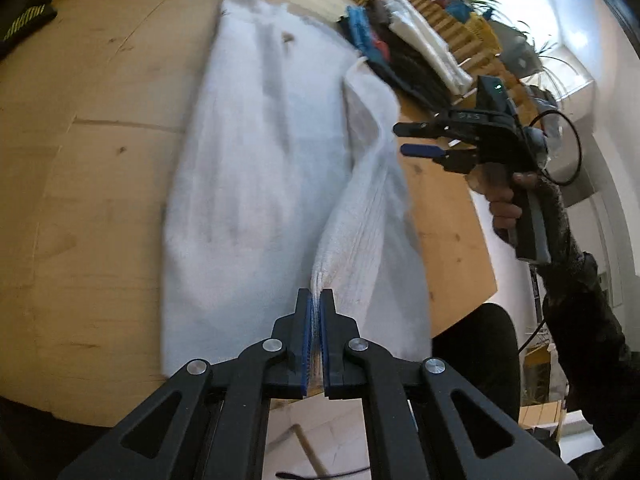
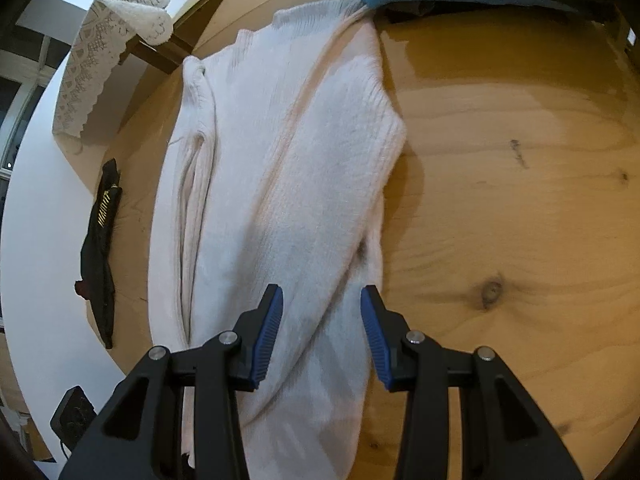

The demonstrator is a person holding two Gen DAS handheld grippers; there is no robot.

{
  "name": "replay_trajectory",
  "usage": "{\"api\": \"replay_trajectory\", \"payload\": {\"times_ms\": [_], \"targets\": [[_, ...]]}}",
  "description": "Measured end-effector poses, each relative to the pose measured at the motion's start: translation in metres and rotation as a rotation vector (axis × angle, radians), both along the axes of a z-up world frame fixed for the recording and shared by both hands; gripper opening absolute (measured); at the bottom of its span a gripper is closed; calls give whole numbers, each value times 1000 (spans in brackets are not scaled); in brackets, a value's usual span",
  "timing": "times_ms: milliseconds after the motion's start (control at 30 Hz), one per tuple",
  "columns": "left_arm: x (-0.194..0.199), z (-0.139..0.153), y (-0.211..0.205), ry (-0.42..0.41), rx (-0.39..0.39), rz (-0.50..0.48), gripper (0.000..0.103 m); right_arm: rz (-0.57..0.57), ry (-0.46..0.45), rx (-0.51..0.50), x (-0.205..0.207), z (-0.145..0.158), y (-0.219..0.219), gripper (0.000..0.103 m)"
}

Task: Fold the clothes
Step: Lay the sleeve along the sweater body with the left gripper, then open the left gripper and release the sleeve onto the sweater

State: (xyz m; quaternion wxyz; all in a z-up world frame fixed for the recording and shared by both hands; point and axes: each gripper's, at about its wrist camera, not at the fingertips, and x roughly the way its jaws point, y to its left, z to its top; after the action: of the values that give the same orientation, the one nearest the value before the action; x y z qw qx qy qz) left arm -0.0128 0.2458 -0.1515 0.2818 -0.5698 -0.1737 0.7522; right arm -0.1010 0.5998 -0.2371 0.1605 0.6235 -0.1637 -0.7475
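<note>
At the bottom centre of the left wrist view, the left gripper point(image 1: 316, 300) is clamped on a ribbed edge of the white sweater point(image 1: 256, 184), its blue pads pressed together with knit squeezed between them. From that pinch a lifted ridge of fabric runs up toward one o'clock, while the rest of the sweater lies flat on the wooden table point(image 1: 100, 184), stretching toward twelve o'clock.

At three o'clock in the same view, the right gripper point(image 1: 404, 139) hangs in the air just beside the raised fold, held by a hand point(image 1: 506, 204) in a dark sleeve point(image 1: 580, 320); its jaws stand apart with nothing between them. The right wrist view agrees: the blue pads point(image 2: 266, 336) sit wide, hovering above the sweater's long fold.

A pile of folded clothes point(image 1: 404, 52) lies at one o'clock near the table's far edge. In the right wrist view a dark garment point(image 2: 100, 248) lies at nine o'clock, well apart from the sweater.
</note>
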Motion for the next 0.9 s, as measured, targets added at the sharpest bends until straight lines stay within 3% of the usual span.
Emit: {"api": "replay_trajectory", "payload": {"times_ms": [67,200,367,467,567,667,700,767,833,900], "targets": [[-1,-5,-1,-18,5,5,3,29,11,31,2,0,-4,39],[5,-2,-1,-35,37,5,3,86,27,102,4,-3,-13,7],[5,8,-13,-72,148,56,3,109,51,106,3,11,-14,4],[11,28,-14,-72,242,83,3,133,51,168,1,21,-12,4],[19,33,-11,-129,372,131,3,158,47,239,-1,30,-9,4],[26,14,-1,-220,456,148,5,183,43,311,-4,39,-6,4],[27,2,7,-233,394,131,6,191,42,334,-4,42,-5,4],[29,-22,20,-251,200,85,12,198,-3,368,-11,25,-11,5],[34,-38,23,-279,130,71,12,176,-13,348,-9,15,-10,5],[37,-30,25,-232,98,48,12,142,-2,301,-3,13,-4,10]]}}
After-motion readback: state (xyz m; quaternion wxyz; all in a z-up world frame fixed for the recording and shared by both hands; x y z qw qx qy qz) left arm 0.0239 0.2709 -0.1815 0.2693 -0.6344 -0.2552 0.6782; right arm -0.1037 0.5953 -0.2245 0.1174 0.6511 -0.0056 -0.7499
